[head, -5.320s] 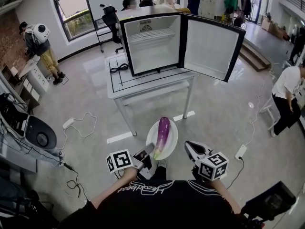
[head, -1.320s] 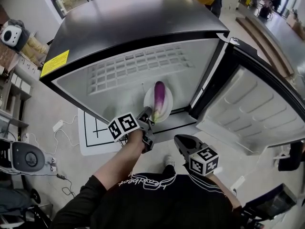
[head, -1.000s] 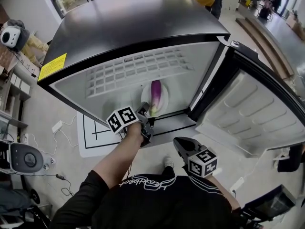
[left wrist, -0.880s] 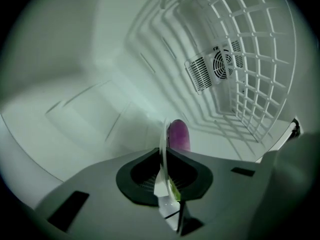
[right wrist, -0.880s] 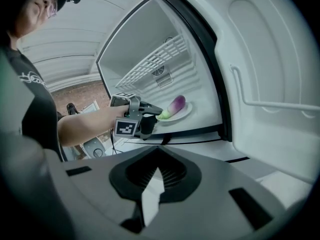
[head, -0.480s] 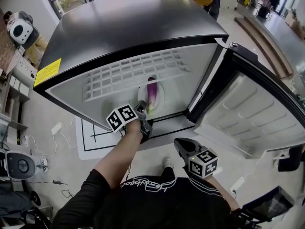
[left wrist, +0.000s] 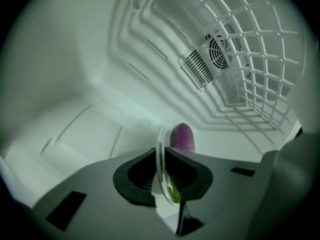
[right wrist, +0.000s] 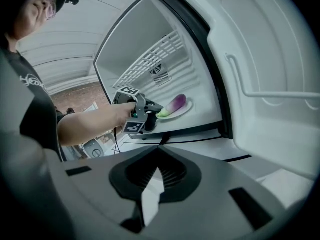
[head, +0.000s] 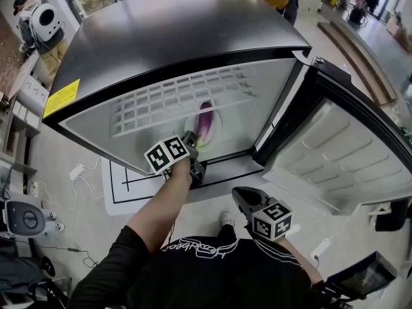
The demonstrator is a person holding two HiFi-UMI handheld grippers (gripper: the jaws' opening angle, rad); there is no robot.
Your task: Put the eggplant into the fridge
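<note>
Closest to the person's body, the right tool [head: 237,194] hangs outside the fridge [head: 180,37], below the open door [head: 335,153]. Its jaws are drawn together with nothing between them.

Further forward, the left arm reaches over the edge of the counter [head: 122,184] and into the cabinet. The left tool [head: 192,140] is nearly closed, its pads pinching the near rim of a white plate [left wrist: 160,146].

The eggplant [head: 205,120] lies lengthwise on that plate, purple at the far end and pale green toward the tool. Plate and eggplant are inside the fridge's lower space, under the white wire shelf [head: 174,98] and low over the fridge floor. Whether the plate touches the floor cannot be told.

Behind them, on the back wall, sits a round fan grille [left wrist: 212,56].
</note>
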